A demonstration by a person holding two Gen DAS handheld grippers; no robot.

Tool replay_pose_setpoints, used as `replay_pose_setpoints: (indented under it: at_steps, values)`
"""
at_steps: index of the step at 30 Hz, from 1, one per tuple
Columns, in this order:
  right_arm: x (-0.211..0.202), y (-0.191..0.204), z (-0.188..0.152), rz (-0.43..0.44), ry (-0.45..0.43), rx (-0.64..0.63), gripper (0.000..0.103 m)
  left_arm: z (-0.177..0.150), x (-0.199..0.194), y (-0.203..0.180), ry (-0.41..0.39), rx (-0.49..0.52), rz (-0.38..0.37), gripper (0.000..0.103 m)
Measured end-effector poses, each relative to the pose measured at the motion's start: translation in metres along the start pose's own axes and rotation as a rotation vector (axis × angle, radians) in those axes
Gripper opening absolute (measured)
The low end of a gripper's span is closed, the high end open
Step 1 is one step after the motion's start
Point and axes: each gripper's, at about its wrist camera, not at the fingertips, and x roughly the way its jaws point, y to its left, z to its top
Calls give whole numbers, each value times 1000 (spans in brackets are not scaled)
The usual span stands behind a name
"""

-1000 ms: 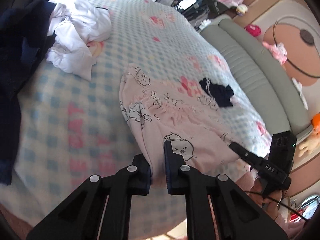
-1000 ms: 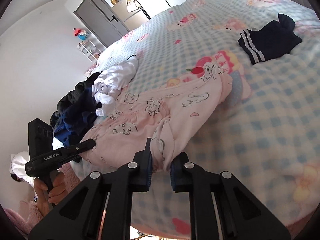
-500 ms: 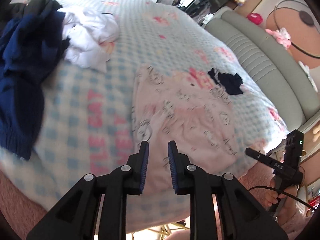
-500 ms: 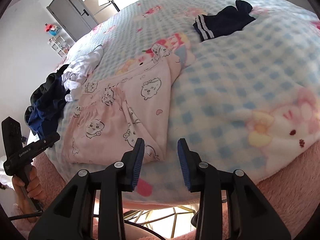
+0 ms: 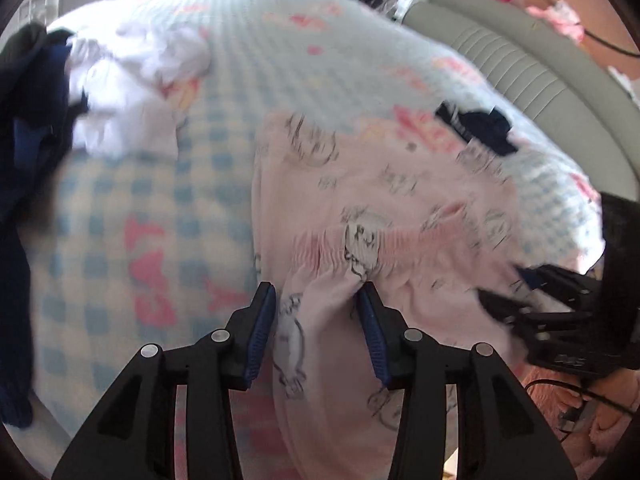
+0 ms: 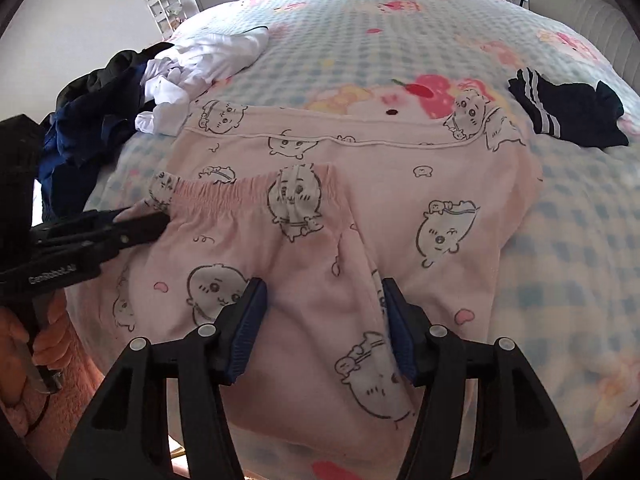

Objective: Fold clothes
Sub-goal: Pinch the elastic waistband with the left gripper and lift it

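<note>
Pink pyjama trousers (image 6: 360,208) lie half-folded at the bed (image 6: 560,248) edge; both grippers, left (image 5: 316,300) and right (image 6: 324,292), are opening, holding nothing. Best regrip the near hem evenly with 2 hands

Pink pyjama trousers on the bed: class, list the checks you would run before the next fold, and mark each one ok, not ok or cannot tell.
1. Pink trousers lie on the bed: ok.
2. Left gripper has let go, its jaws opening, cloth between them unpinched: ok.
3. Right gripper has let go, its jaws opening over the cloth: ok.
4. Elastic waistband turned onto the trousers: ok.
5. Dark socks clear of the trousers: ok.
6. Trousers lie smooth, without creases: not ok.
</note>
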Motion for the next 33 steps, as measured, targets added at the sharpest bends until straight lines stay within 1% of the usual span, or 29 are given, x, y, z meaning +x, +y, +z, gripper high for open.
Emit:
replay_pose_setpoints:
  at_steps: [3,4,6,8,10,12,14,16,17,18,19,20,21,23,25,28,30,32,33]
  values:
    - [-9,-13,-1,62,-9,81,60,0,1,0,4,-6,-13,43]
    - [-11,-16,0,87,-9,101,58,0,0,0,4,-8,-18,42]
    - [-16,-21,2,137,-7,141,52,-1,-7,-2,-34,-2,-31,42]
    - [-27,-22,4,158,-29,132,51,-1,-14,-4,-71,4,-45,41]
    - [-32,-21,9,179,-53,115,52,0,-17,-4,-75,5,-68,41]
    - [-27,-20,16,179,-41,105,52,2,-10,-3,-55,4,-63,41]
    - [-14,-19,20,175,2,93,52,1,0,0,-4,-9,-41,42]
    - [3,-20,20,143,50,87,53,-2,10,4,37,-34,-32,42]
    - [9,-20,18,140,61,88,51,-3,11,5,42,-40,-33,40]
    - [11,-20,17,135,62,82,43,-4,12,5,39,-34,-21,33]
    - [10,-19,15,120,51,74,33,-4,11,2,32,-20,-3,21]
    - [6,-18,15,124,43,65,28,-5,10,-1,24,-5,14,18]
    - [-1,-17,16,126,24,63,19,-4,6,-6,9,15,28,16]
    - [-15,-17,18,130,-15,60,12,1,-2,-17,-22,56,53,12]
    - [-33,-20,23,142,-67,73,10,12,-11,-28,-46,96,55,12]
    - [-58,-26,36,163,-149,106,9,37,-22,-42,-91,136,9,11]
    - [-64,-31,49,162,-181,111,8,55,-23,-48,-118,147,-19,10]
    - [-69,-36,62,162,-213,117,9,73,-13,-51,-111,144,-34,10]
    - [-61,-40,68,154,-186,122,9,80,-2,-49,-81,127,-34,11]
